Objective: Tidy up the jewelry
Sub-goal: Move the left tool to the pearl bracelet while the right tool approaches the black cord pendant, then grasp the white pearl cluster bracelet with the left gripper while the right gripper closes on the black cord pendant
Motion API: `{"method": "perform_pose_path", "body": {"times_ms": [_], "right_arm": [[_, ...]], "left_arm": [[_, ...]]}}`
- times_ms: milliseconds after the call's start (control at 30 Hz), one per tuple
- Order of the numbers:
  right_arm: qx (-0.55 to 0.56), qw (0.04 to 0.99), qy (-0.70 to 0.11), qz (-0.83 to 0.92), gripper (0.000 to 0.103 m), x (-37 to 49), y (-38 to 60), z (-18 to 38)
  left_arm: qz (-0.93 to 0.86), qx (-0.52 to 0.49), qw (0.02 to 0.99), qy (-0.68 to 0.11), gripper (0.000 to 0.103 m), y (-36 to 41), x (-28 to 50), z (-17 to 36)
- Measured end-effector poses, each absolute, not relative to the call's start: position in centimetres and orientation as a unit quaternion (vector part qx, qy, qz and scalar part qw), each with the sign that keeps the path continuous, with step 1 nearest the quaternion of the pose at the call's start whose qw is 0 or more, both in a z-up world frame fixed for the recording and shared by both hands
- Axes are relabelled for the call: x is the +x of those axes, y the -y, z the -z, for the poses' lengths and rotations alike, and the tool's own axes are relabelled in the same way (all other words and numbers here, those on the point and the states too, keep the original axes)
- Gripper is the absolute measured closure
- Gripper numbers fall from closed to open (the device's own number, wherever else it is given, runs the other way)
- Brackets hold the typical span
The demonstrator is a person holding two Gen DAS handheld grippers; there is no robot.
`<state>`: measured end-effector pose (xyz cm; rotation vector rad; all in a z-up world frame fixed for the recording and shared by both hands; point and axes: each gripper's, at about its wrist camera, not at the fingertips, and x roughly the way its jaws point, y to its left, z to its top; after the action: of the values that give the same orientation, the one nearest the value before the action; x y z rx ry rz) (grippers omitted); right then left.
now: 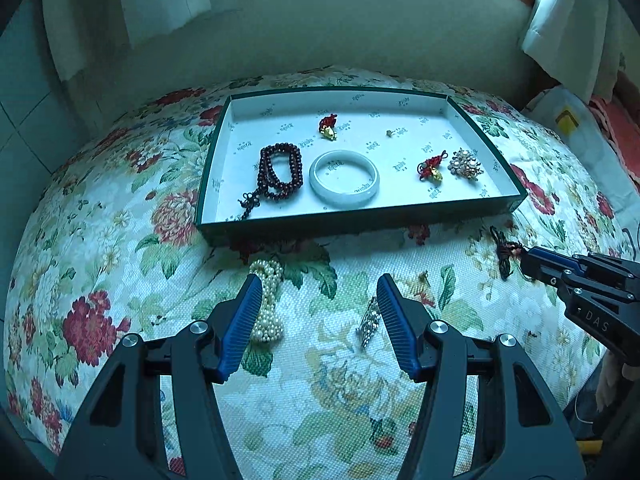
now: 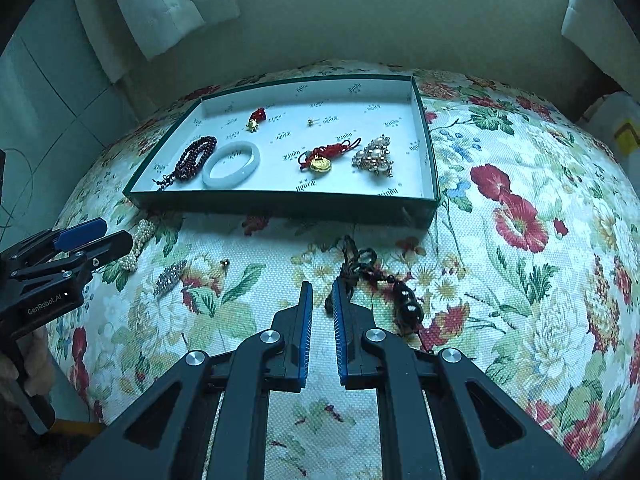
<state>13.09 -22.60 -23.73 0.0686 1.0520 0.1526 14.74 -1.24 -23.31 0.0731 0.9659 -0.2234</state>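
A green-walled tray (image 1: 352,222) (image 2: 280,202) with a white floor holds a dark red bead bracelet (image 1: 280,170), a white jade bangle (image 1: 344,178), two red-knot gold charms (image 1: 430,168) (image 1: 328,126), a pearl brooch (image 1: 466,164) and a small gold stud (image 1: 389,133). On the floral cloth lie a pearl bracelet (image 1: 268,300), a rhinestone clip (image 1: 370,322), a small gold earring (image 2: 225,264) and a dark cord pendant (image 2: 400,300). My left gripper (image 1: 318,284) is open between the pearls and the clip. My right gripper (image 2: 322,288) is open by a narrow gap, empty, just left of the pendant's cord.
The floral cloth (image 2: 520,280) covers a rounded table against a pale wall. White curtains (image 1: 160,8) hang at the back left and right. A white bag with a yellow mark (image 1: 568,120) sits off the table's right side.
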Motion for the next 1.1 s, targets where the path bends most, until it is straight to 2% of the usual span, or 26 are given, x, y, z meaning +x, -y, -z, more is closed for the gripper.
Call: {"method": "perform_pose_path", "body": {"times_ms": [467, 967, 1100], "right_arm": [[0.031, 0.852, -0.517, -0.078, 0.093, 11.1, 22.2, 24.9], [0.027, 0.846, -0.526, -0.078, 0.092, 11.6, 21.9, 25.6], [0.026, 0.845, -0.528, -0.078, 0.092, 11.7, 21.7, 25.8]], "left_arm": [[0.085, 0.022, 0.87, -0.486, 0.044, -1.2, 12.8, 24.9], [0.074, 0.04, 0.868, -0.489, 0.044, -2.3, 16.6, 26.5], [0.082, 0.042, 0.864, -0.495, 0.053, -2.3, 16.9, 27.2]]}}
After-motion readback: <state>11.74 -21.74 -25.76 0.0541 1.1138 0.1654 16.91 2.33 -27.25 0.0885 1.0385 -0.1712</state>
